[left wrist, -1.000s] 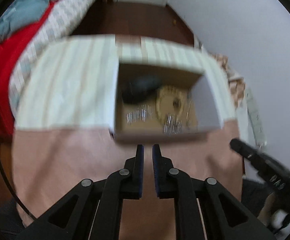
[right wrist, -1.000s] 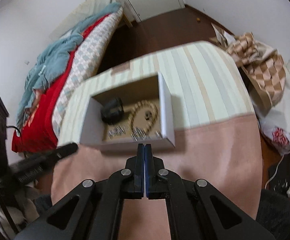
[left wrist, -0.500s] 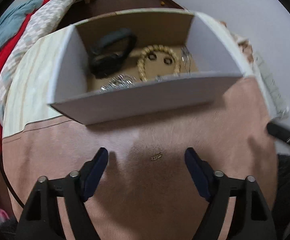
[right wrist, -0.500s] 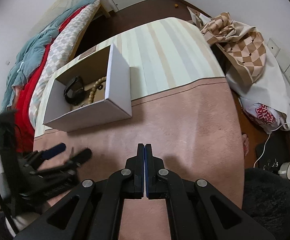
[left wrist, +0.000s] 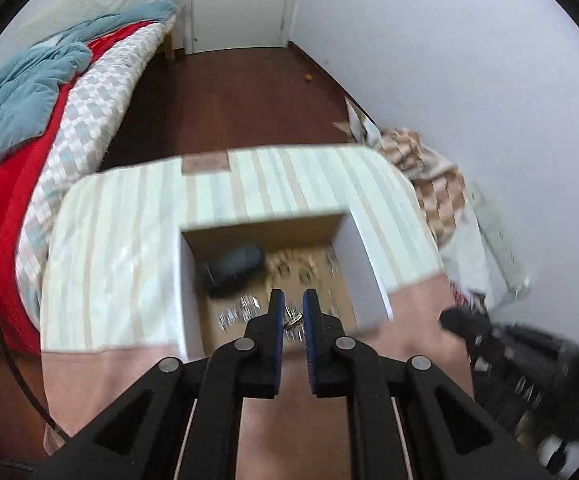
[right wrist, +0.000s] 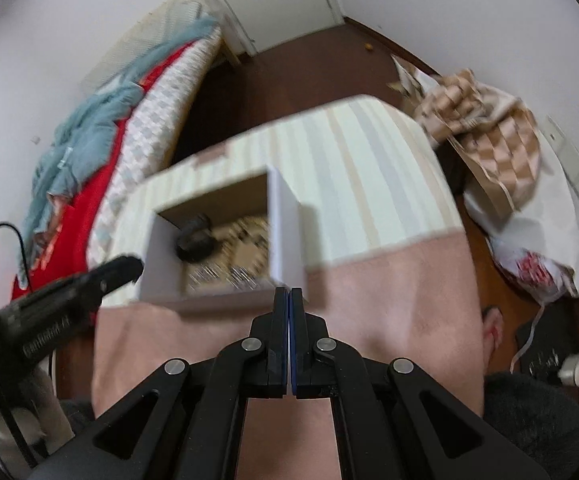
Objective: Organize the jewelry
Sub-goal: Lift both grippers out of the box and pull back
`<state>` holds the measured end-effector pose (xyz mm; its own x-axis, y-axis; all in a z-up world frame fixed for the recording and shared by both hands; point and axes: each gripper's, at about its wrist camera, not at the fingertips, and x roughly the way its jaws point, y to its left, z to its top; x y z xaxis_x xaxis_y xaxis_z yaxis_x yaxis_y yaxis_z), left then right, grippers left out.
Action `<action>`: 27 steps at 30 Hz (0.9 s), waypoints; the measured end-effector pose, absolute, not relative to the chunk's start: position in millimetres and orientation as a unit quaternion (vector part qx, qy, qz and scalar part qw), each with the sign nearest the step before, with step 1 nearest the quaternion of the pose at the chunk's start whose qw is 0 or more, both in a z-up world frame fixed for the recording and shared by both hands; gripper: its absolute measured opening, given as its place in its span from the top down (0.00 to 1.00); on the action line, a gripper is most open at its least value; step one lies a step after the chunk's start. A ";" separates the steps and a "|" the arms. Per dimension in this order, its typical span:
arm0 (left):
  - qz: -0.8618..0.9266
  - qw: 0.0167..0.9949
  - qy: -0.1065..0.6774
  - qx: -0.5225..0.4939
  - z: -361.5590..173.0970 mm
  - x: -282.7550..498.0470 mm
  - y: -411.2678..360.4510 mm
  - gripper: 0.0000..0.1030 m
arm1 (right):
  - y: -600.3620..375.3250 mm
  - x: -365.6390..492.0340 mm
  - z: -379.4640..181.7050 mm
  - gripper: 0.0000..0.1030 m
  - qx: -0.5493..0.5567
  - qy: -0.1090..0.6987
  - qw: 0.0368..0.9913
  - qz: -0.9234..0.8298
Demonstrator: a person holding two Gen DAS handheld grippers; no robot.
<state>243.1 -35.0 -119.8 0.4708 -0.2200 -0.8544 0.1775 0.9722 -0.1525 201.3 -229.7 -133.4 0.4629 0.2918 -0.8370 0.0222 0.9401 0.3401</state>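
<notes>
- Left gripper [left wrist: 290, 312]: black two-finger tool with blue pads. The fingers are drawn close, with a narrow gap between them. A small gold-coloured jewelry piece [left wrist: 292, 320] sits in that gap, clamped between the pads. The tips are raised over the near edge of the box.
- Right gripper [right wrist: 288, 308]: black fingers pressed fully together, pads touching, nothing between them. It hangs over the pink cloth, just beside the near right corner of the box.
- Open white cardboard box with brown interior [left wrist: 187, 300] [right wrist: 285, 232]: stands on the table where the striped cloth meets the pink cloth.
- Box contents, blurred by motion: a dark rounded band-like item [left wrist: 235, 266] [right wrist: 194, 238] at the rear left; a beaded gold-toned necklace [left wrist: 293, 266] [right wrist: 245, 232] to its right; a scatter of small silver pieces [left wrist: 237, 312] [right wrist: 225, 274] toward the front.
- Pale green-and-cream striped cloth [left wrist: 121, 248] [right wrist: 361, 168]: covers the far part of the table.
- Pink cloth [left wrist: 101, 376] [right wrist: 401, 292]: covers the near part.
- Surroundings: a bed with red sheet and blue blanket [left wrist: 17, 104] on the left; dark wooden floor [left wrist: 225, 104]; a brown-and-white checked fabric [right wrist: 489, 128] on the right.
</notes>
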 end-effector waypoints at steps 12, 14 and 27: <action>0.010 0.837 0.547 -0.001 -143.2 243.6 8.0 0.04 | -191.8 255.5 -141.3 0.04 0.026 0.581 0.814 0.010; 0.017 0.841 0.540 0.008 -136.4 234.2 9.3 0.04 | -192.7 250.6 -135.6 0.04 0.027 0.580 0.814 0.004; 0.029 0.881 0.473 -0.012 -28.5 136.8 13.6 0.04 | -188.2 146.6 -14.8 0.01 0.002 0.493 0.870 -0.007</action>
<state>136.8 13.6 -28.5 0.5514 0.0395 -0.8333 -0.0626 0.9980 0.0058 146.6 -188.2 -14.8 0.5136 -0.0100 -0.8580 0.0145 0.9999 -0.0029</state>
